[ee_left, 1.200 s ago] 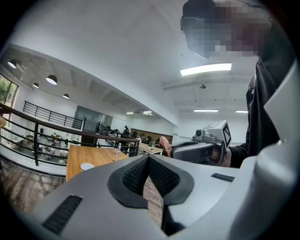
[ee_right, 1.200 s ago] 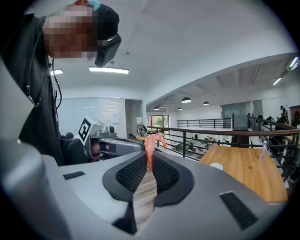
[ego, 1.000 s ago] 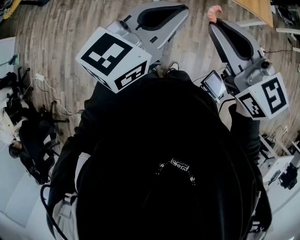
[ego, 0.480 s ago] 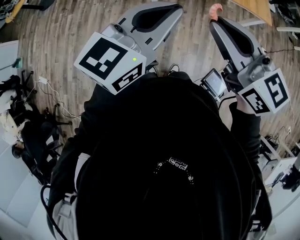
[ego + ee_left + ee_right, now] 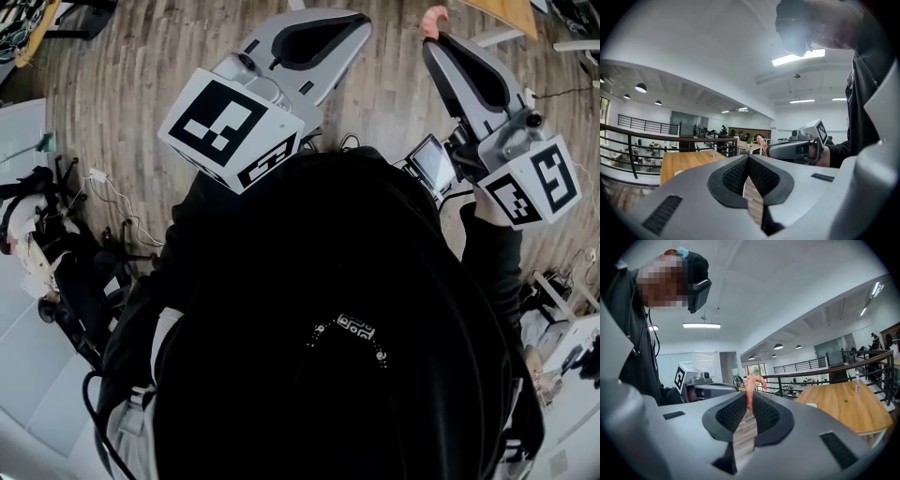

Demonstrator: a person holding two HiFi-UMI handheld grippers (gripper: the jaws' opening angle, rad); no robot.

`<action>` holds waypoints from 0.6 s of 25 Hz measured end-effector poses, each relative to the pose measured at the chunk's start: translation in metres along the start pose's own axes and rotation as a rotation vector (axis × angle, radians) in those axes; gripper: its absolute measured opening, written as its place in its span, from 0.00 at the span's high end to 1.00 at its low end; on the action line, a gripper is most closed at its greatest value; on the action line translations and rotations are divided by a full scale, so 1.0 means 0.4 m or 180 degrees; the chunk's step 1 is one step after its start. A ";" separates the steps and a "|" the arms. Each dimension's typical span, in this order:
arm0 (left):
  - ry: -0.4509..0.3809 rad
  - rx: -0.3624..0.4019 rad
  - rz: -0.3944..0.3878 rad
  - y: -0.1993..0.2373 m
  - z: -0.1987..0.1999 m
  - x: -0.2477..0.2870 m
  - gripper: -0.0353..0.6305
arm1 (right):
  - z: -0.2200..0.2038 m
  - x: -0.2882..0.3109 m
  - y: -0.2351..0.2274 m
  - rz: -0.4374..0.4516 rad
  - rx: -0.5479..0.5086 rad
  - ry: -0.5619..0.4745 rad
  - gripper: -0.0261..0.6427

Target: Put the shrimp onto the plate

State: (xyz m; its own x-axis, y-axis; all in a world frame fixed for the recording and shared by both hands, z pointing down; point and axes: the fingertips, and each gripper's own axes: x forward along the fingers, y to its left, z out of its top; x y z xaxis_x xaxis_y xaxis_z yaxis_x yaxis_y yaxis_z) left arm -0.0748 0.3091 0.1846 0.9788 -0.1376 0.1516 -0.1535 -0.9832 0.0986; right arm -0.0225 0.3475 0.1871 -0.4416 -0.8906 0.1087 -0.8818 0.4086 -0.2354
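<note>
Right gripper view shows the shrimp (image 5: 751,386) pinched upright at the tips of the right gripper (image 5: 749,398). Its pink tail curls out above the jaws, which are closed narrowly on it. Beyond those jaws and off to their right lies a wooden surface (image 5: 843,413). On it sits what may be the plate (image 5: 812,405), a white rim too small to be sure of. The left gripper (image 5: 747,159) has its jaws shut tip to tip on nothing. By my reckoning the pick-up is done. The shrimp hangs over plank floor (image 5: 122,84), so carrying, lowering and releasing remain.
</note>
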 end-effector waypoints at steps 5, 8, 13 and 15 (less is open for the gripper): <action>0.0188 0.0283 0.0032 -0.044 -0.003 0.058 0.95 | -0.006 -0.052 -0.045 -0.0058 0.0071 -0.0056 0.88; 0.0186 0.0228 -0.0078 -0.091 0.007 0.099 0.95 | -0.017 -0.088 -0.056 -0.0051 0.0111 -0.0062 0.88; 0.0241 0.0100 -0.0178 -0.113 0.003 0.113 0.95 | -0.010 -0.116 -0.067 -0.0050 0.0158 -0.0111 0.88; 0.0205 -0.0276 -0.0255 -0.107 -0.014 0.127 0.95 | -0.026 -0.132 -0.092 -0.0072 0.0214 -0.0143 0.88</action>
State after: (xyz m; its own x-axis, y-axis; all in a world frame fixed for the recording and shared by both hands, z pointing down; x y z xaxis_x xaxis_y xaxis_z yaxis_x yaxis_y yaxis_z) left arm -0.0193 0.3449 0.1937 0.9781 -0.0482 0.2025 -0.0890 -0.9763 0.1973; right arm 0.0315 0.3814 0.2001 -0.4126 -0.9081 0.0715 -0.8777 0.3753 -0.2979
